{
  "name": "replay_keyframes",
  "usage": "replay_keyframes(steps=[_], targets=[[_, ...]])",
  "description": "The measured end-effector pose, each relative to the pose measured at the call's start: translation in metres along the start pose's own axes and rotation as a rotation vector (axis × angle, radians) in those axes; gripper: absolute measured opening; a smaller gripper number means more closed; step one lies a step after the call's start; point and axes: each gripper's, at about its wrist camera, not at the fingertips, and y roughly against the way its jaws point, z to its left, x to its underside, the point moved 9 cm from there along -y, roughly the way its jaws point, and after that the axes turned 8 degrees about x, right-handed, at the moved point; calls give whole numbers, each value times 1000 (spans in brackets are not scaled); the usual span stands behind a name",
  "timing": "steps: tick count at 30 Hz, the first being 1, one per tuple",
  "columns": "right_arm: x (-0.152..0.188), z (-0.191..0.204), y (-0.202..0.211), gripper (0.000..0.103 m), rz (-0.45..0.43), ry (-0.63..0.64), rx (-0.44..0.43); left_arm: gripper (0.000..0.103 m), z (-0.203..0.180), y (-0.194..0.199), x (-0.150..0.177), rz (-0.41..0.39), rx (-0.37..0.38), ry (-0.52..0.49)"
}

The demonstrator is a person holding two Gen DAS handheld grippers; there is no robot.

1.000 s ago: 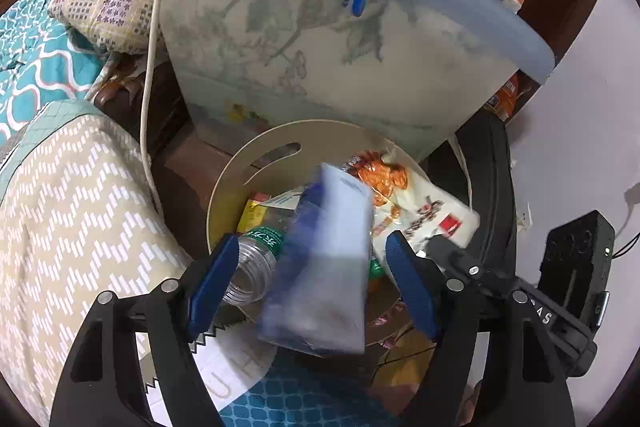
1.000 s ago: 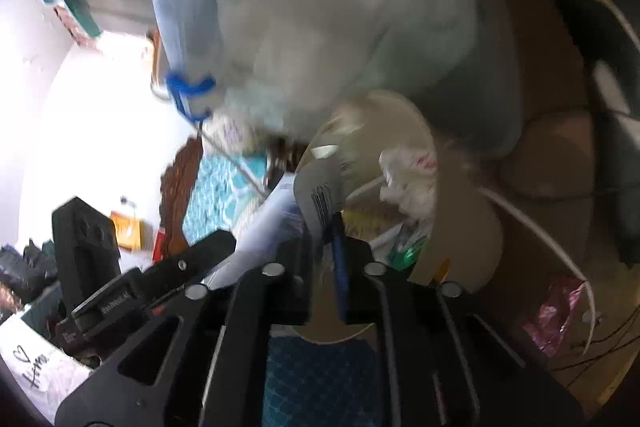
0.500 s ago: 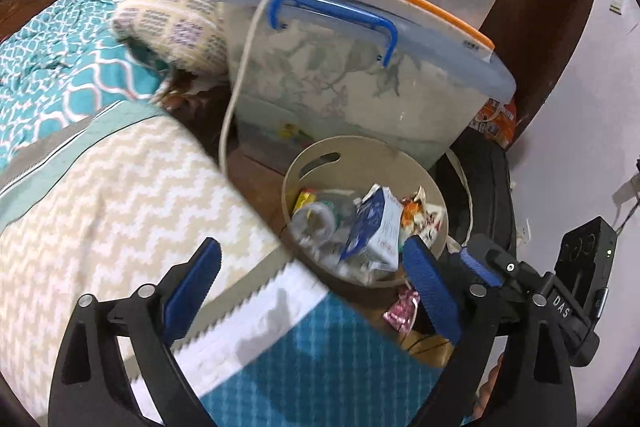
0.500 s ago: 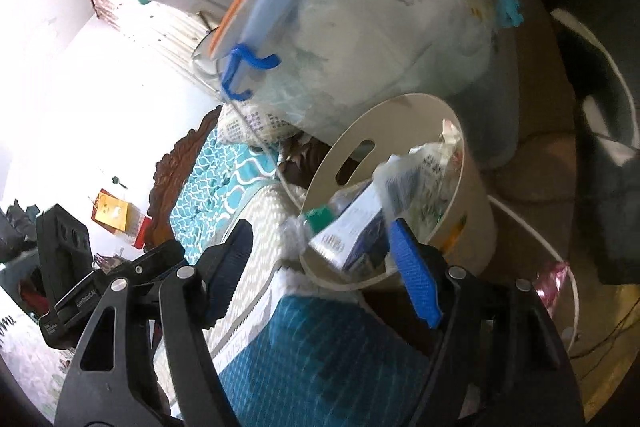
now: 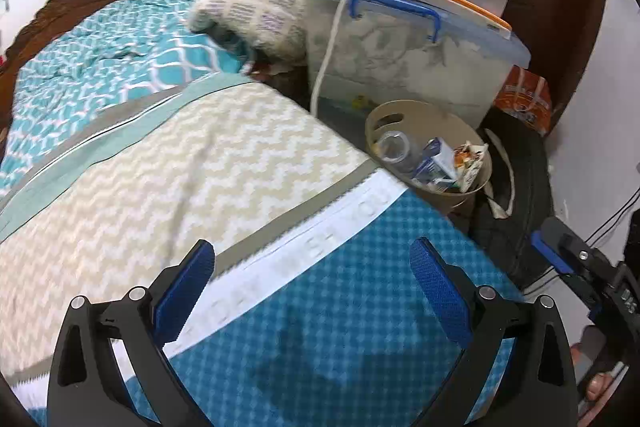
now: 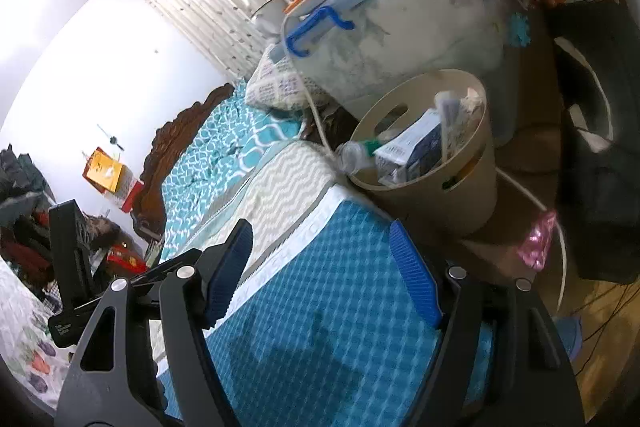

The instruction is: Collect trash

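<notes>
A beige round trash bin (image 5: 400,107) stands on the floor beside the bed; it also shows in the right wrist view (image 6: 464,187). It holds a clear plastic bottle (image 5: 394,147), a blue-and-white carton (image 5: 438,161) and snack wrappers (image 5: 470,157). My left gripper (image 5: 310,291) is open and empty above the blue blanket, well back from the bin. My right gripper (image 6: 320,267) is open and empty over the same blanket, nearer the bin. A pink wrapper (image 6: 536,243) lies on the floor right of the bin.
A clear storage box with a blue handle (image 5: 400,39) stands behind the bin, with a white cable (image 5: 328,43) hanging over it. A patterned pillow (image 5: 256,7) and teal sheet lie on the bed. A black bag (image 5: 520,187) sits right of the bin.
The carton and a wrapper were released into the bin. Both grippers opened and pulled back from the bin over the bed.
</notes>
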Motion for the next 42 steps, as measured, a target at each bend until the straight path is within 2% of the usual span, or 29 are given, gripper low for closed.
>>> replay_keyframes(steps=[10, 17, 24, 33, 42], targets=[[46, 45, 27, 72, 37, 44, -7, 94, 32, 60, 35, -85, -150, -9], [72, 78, 49, 73, 19, 104, 0, 94, 47, 96, 55, -139, -202, -11], [85, 94, 62, 73, 4, 120, 12, 94, 53, 117, 68, -174, -193, 5], [85, 114, 77, 73, -36, 149, 15, 94, 61, 141, 66, -226, -166, 63], [86, 119, 92, 73, -61, 147, 0, 94, 59, 154, 66, -260, -180, 70]])
